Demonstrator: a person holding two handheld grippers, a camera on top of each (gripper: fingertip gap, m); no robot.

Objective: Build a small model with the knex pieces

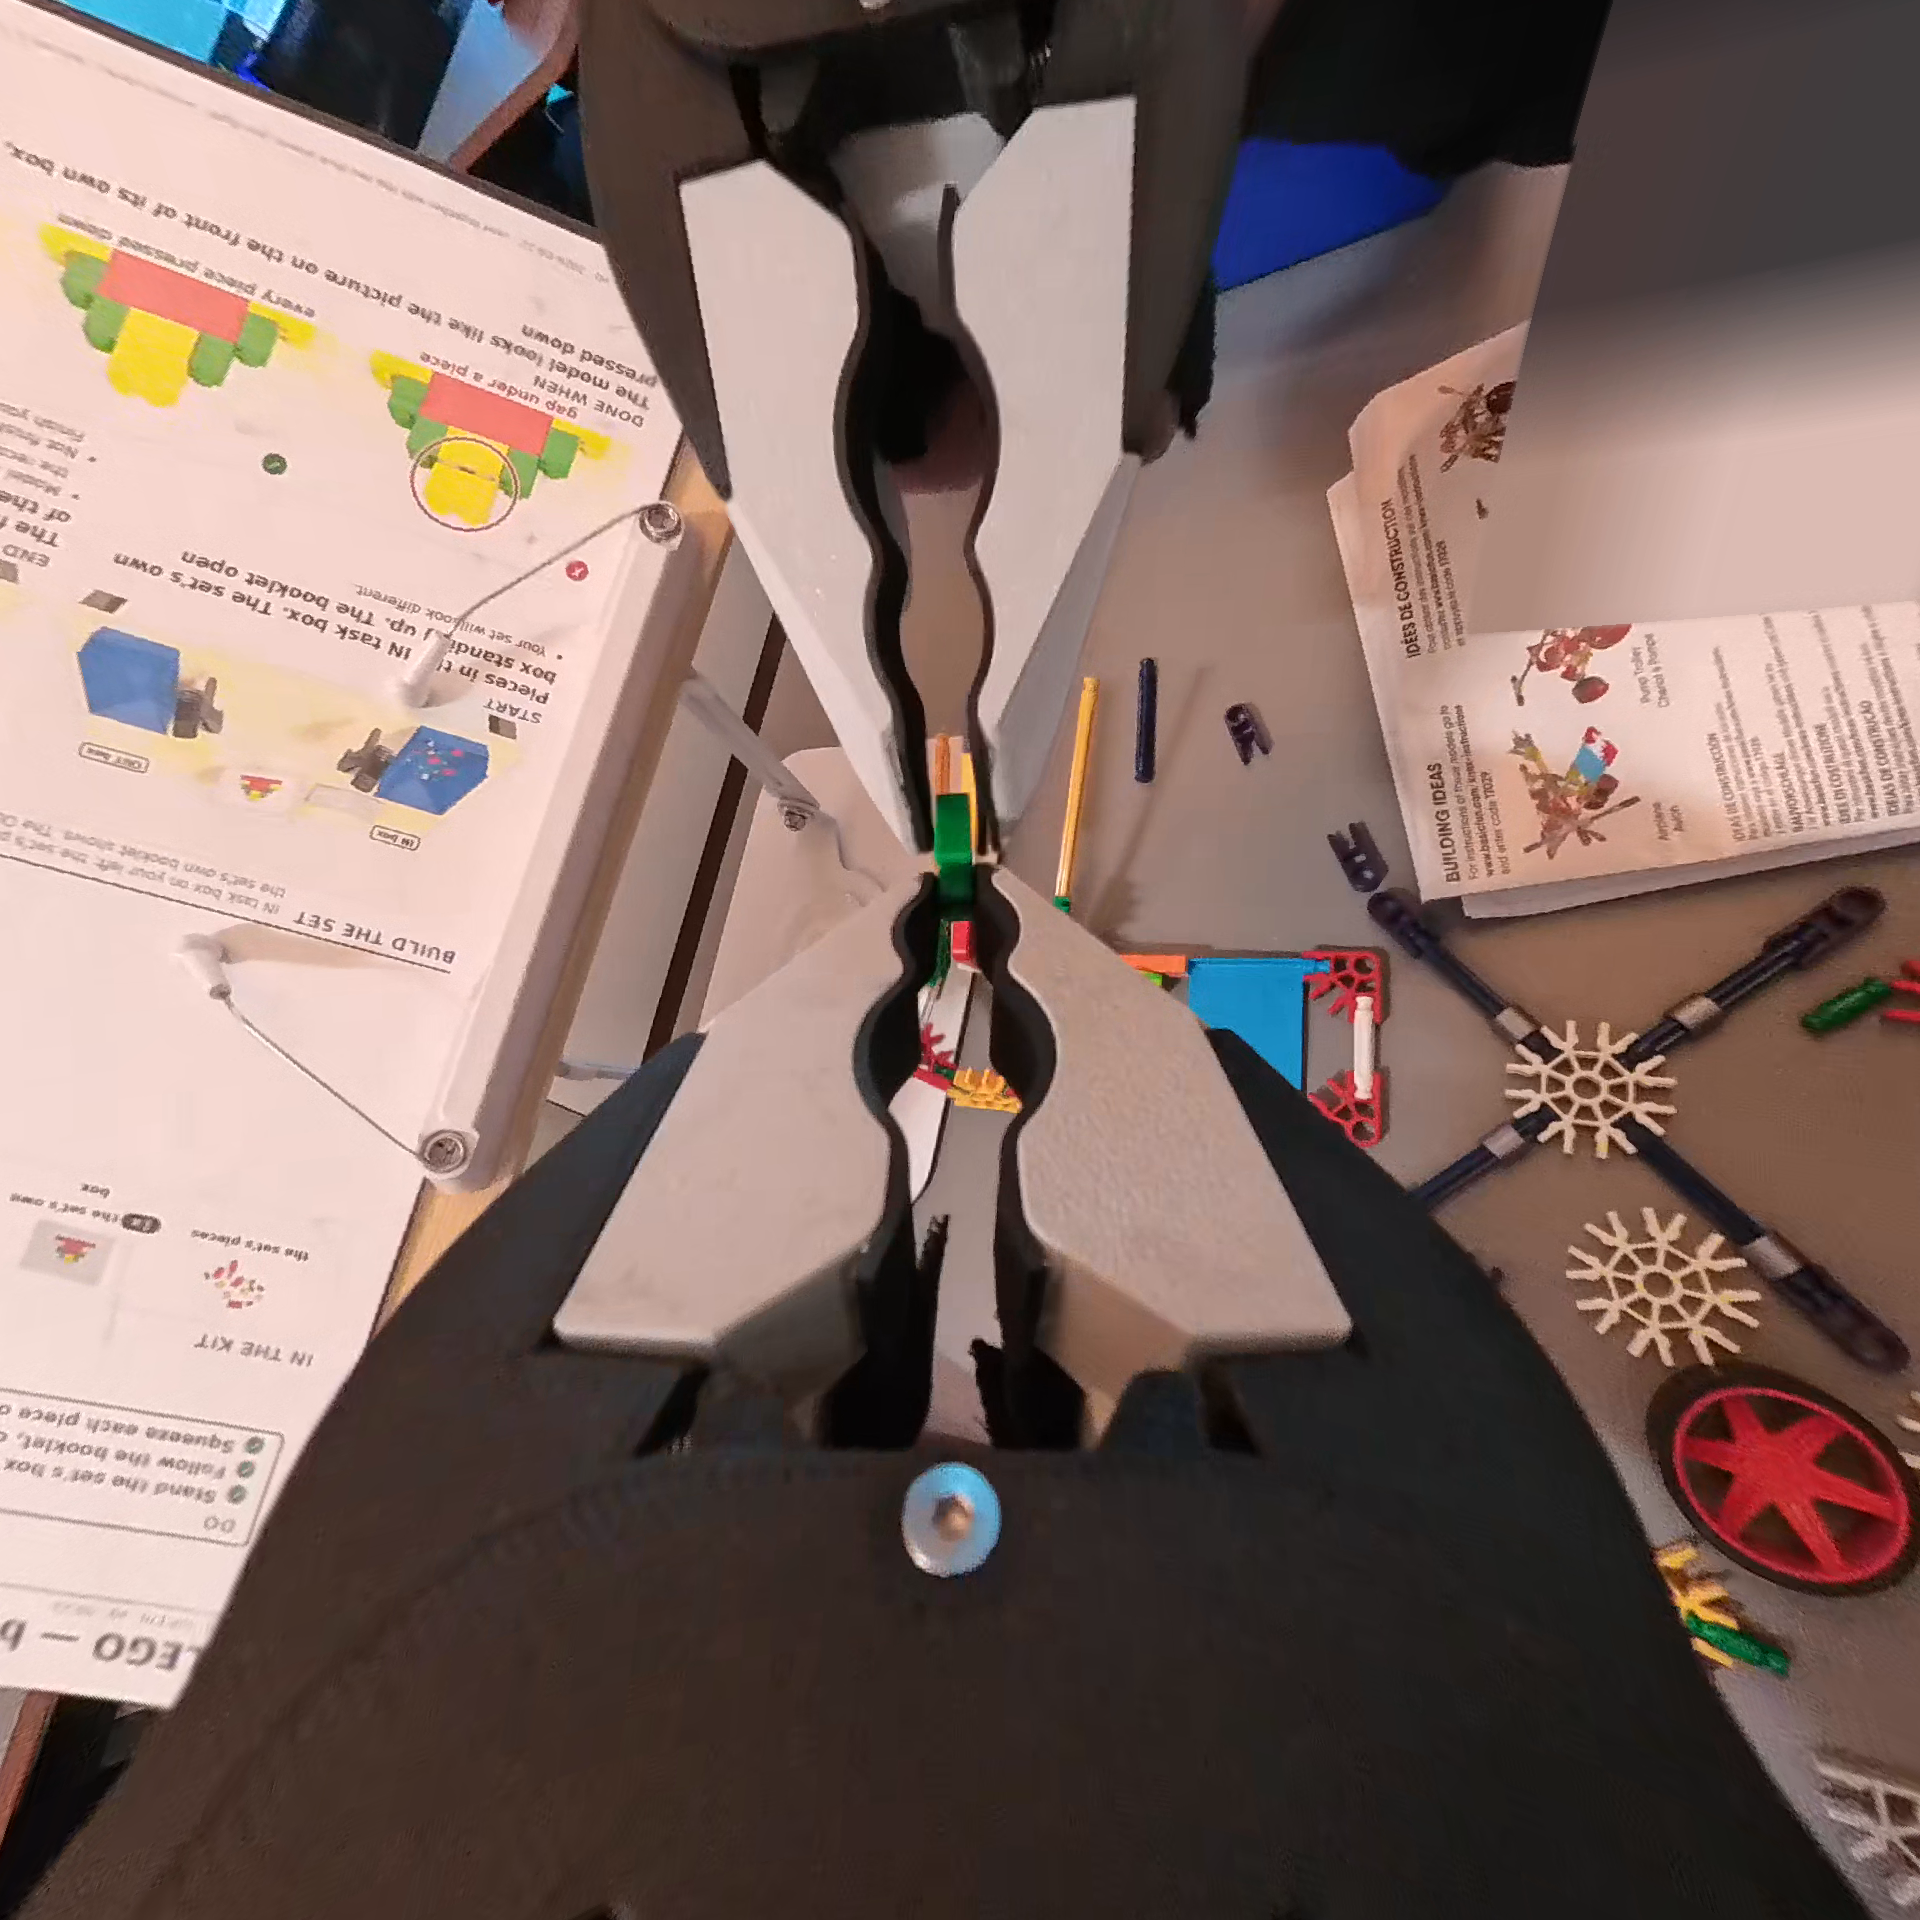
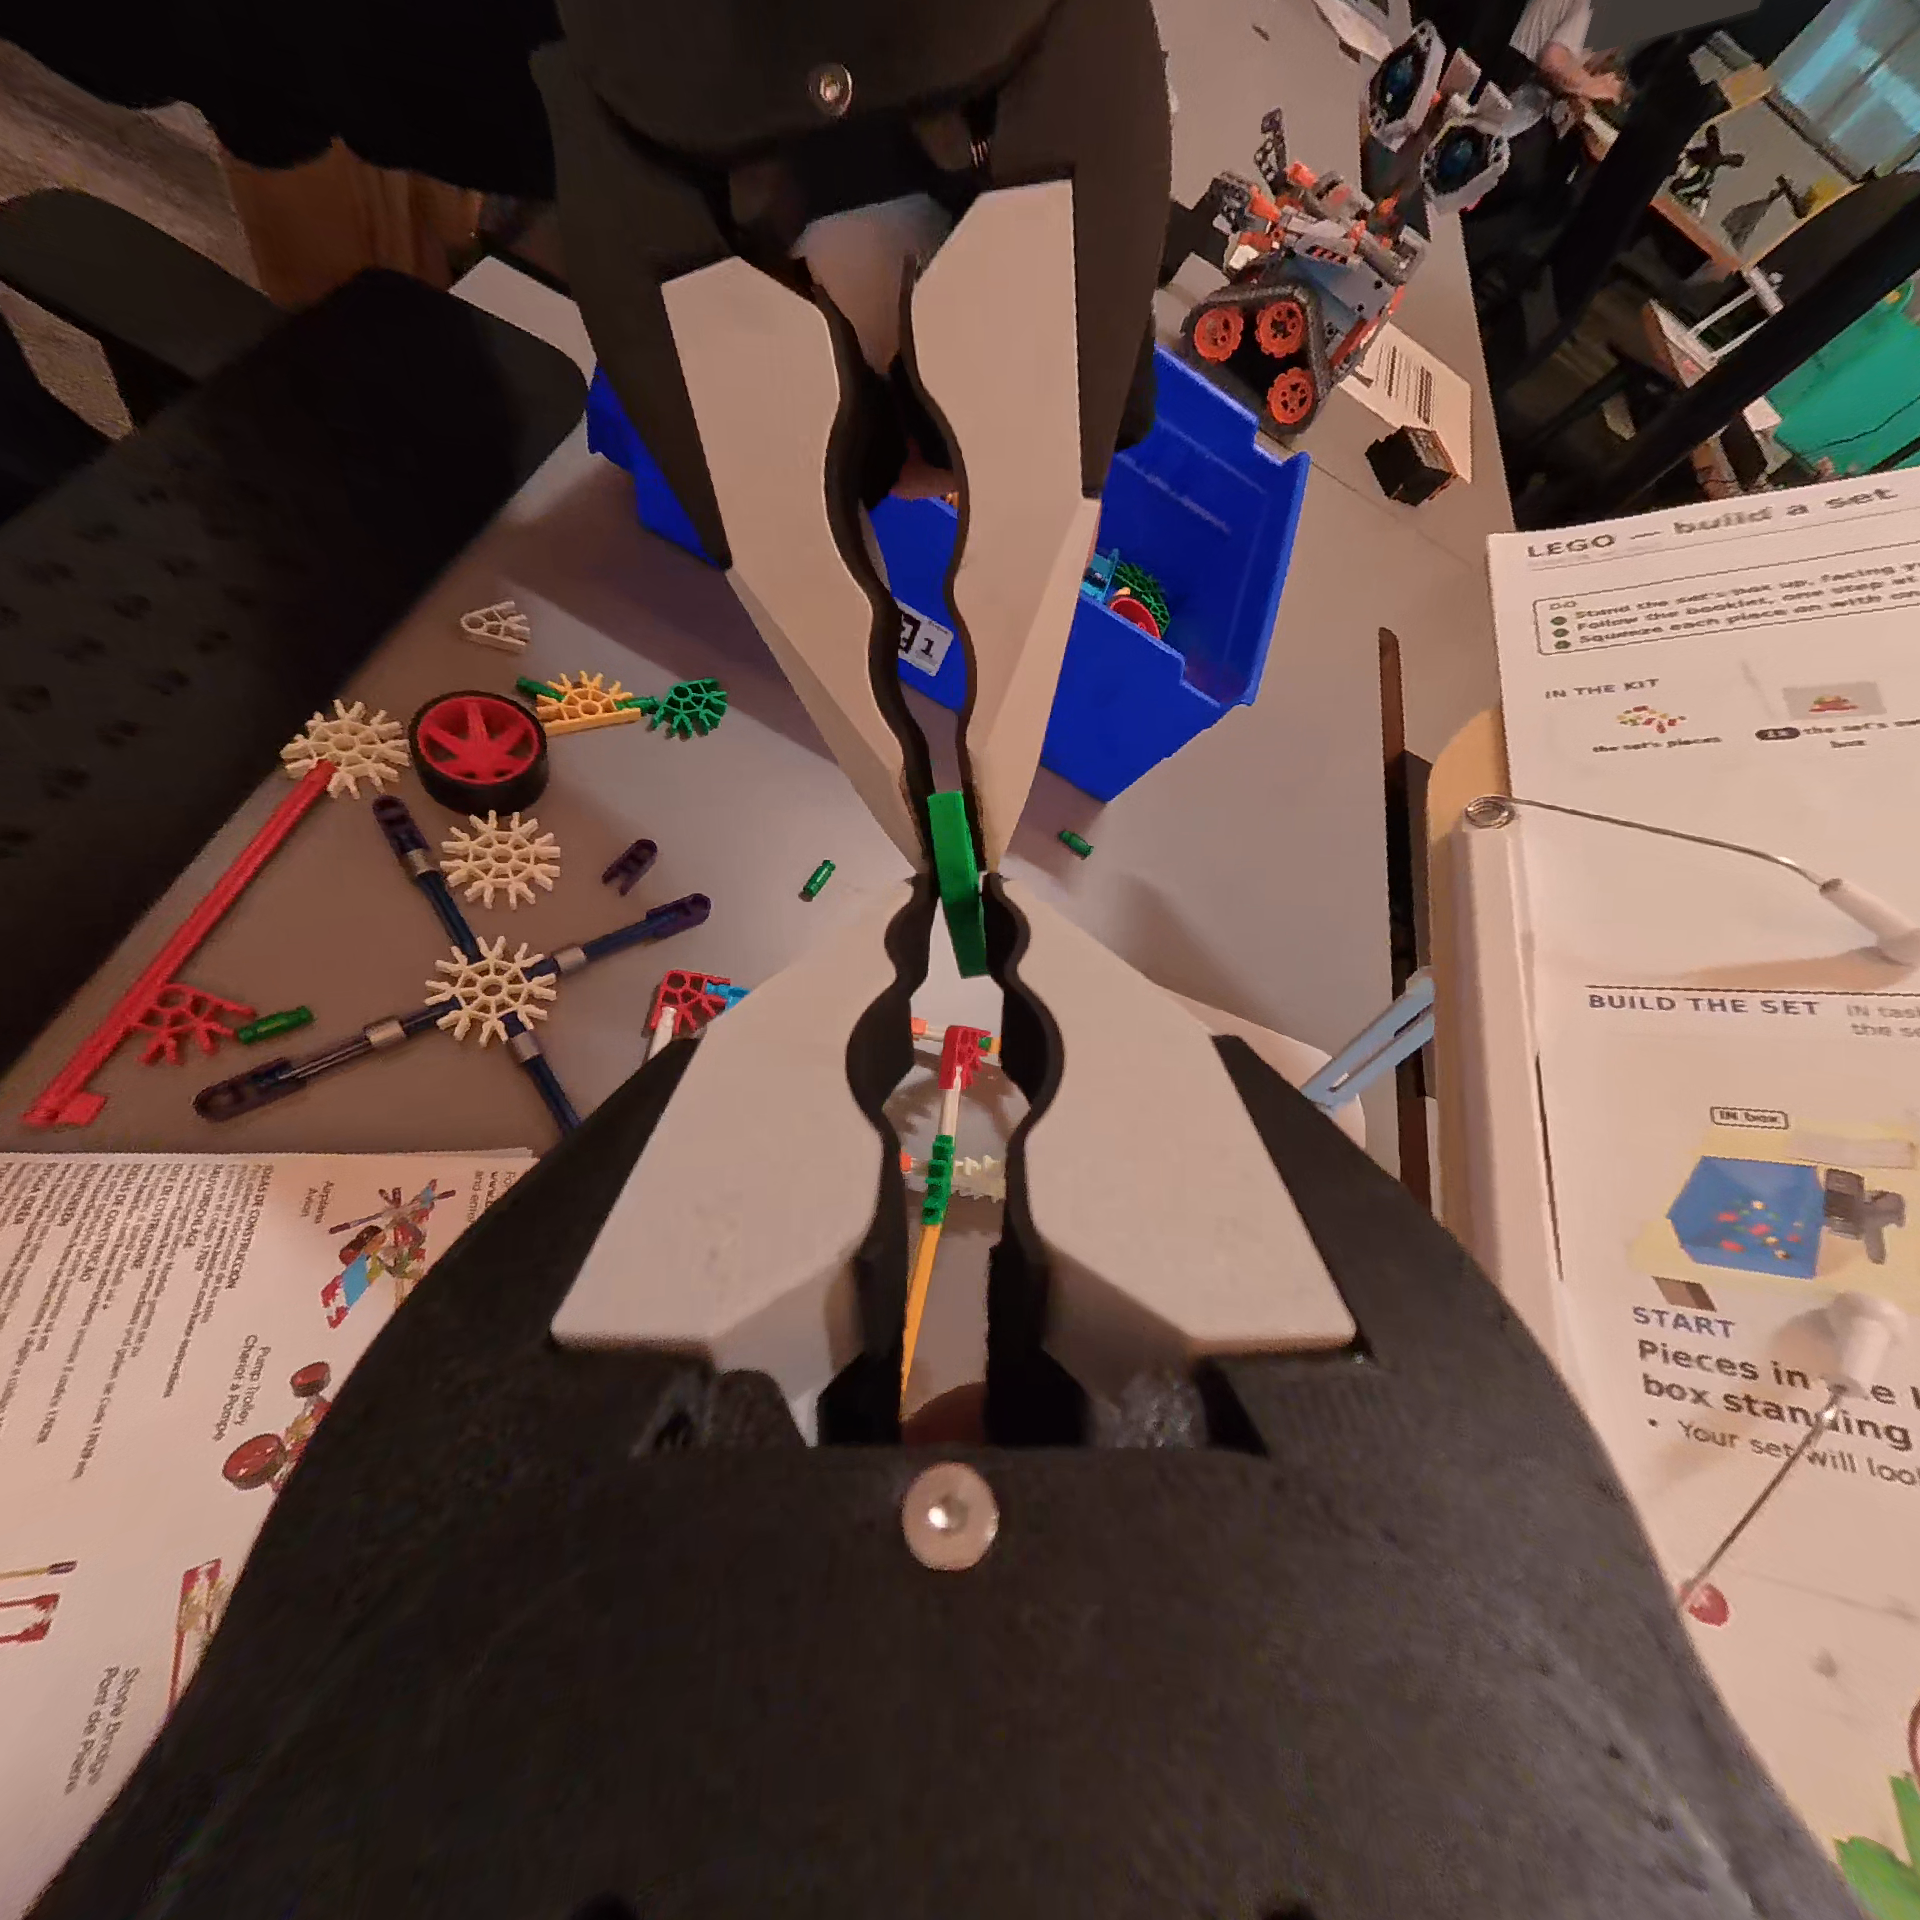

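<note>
Tip to tip over the grey table: left gripper and right gripper, both clamped on the same green piece, probably steadying it from opposite ends. Half-built rod model hanging underneath. Loose snowflake connectors left, blue bin far.

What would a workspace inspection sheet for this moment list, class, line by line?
Surface: grey table, crowded.
Job's things: green connector piece pinched by the left gripper and right gripper, tip to tip; a rod assembly shows below.
Clutter: white snowflake connectors, red wheel, blue bin, building booklet.
Grippers: both shut on the green piece.
Cables: nothing seen; only wire page holders on the instruction sheet stand.
Surroundings: tracked toy vehicle, black chair.
</note>
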